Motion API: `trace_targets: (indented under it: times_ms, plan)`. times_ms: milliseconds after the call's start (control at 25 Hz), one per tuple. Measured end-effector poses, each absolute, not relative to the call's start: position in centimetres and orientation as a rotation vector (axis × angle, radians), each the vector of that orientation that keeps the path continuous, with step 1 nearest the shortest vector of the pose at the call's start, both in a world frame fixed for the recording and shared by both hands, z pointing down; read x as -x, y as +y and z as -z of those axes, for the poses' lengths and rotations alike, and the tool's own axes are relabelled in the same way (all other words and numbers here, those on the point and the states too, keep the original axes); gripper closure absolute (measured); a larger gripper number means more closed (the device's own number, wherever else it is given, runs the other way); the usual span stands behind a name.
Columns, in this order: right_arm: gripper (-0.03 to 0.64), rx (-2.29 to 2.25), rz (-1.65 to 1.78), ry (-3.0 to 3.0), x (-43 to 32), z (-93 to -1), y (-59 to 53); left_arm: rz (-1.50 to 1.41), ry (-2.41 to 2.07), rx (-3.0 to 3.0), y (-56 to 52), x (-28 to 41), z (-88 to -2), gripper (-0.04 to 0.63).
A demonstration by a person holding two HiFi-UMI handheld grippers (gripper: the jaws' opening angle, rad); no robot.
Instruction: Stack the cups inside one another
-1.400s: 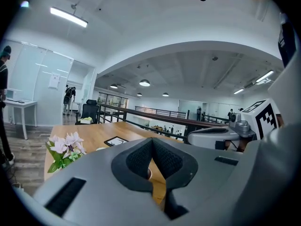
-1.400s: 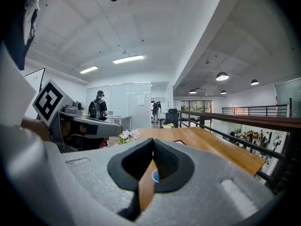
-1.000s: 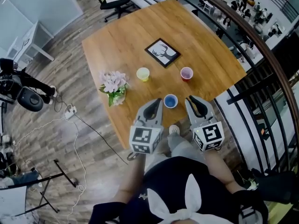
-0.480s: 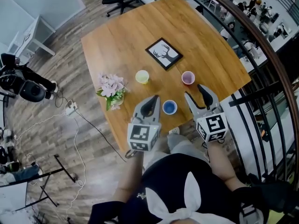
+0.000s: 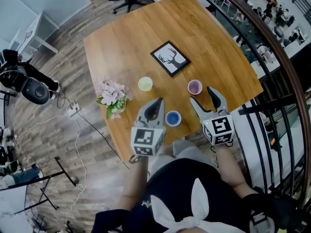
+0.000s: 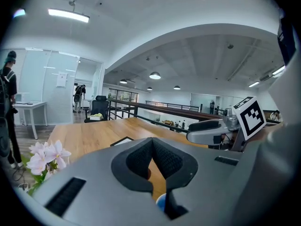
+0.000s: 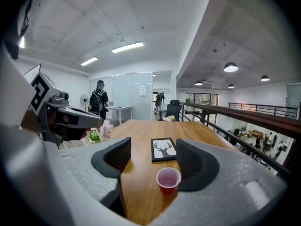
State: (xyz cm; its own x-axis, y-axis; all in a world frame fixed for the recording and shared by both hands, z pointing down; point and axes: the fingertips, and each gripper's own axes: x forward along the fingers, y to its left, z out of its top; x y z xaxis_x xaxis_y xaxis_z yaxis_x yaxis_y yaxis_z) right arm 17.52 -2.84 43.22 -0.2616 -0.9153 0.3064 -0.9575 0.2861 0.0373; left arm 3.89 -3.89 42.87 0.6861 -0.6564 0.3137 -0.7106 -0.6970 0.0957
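Note:
Three small cups stand on the wooden table (image 5: 126, 38): a yellow cup (image 5: 145, 84), a pink cup (image 5: 195, 87) and a blue cup (image 5: 173, 118) nearest the front edge. My left gripper (image 5: 157, 104) is shut and empty, just left of the blue cup, which shows as a sliver (image 6: 161, 202) under its jaws (image 6: 152, 141). My right gripper (image 5: 202, 96) is open; its jaws have just been opening with nothing between them. The pink cup (image 7: 168, 179) stands a little ahead of it, in line with the gap (image 7: 153, 149), untouched.
A framed deer picture (image 5: 169, 58) lies beyond the cups. A small vase of pink flowers (image 5: 111, 93) stands near the table's left edge. A metal railing (image 5: 272, 96) runs along the right. Cables and camera gear (image 5: 29, 89) lie on the floor at left.
Both grippers have moved forward over the table's front edge. The right jaws went from shut to open, and their tips now sit just short of the pink cup.

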Motion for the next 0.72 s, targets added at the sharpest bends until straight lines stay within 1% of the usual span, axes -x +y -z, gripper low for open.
trace_targets:
  times_ms: [200, 720]
  plan:
    - [0.302, -1.652, -0.259, -2.288, -18.1, -45.5, -4.3, -0.38, -1.164, -2.643, -4.9, -3.7, -43.9, 0.578]
    - [0.279, -1.565, -0.353, -2.23, -19.1, -51.1, -6.6, -0.409, -1.205, -2.544, -5.7, -2.7, -47.0, 0.578]
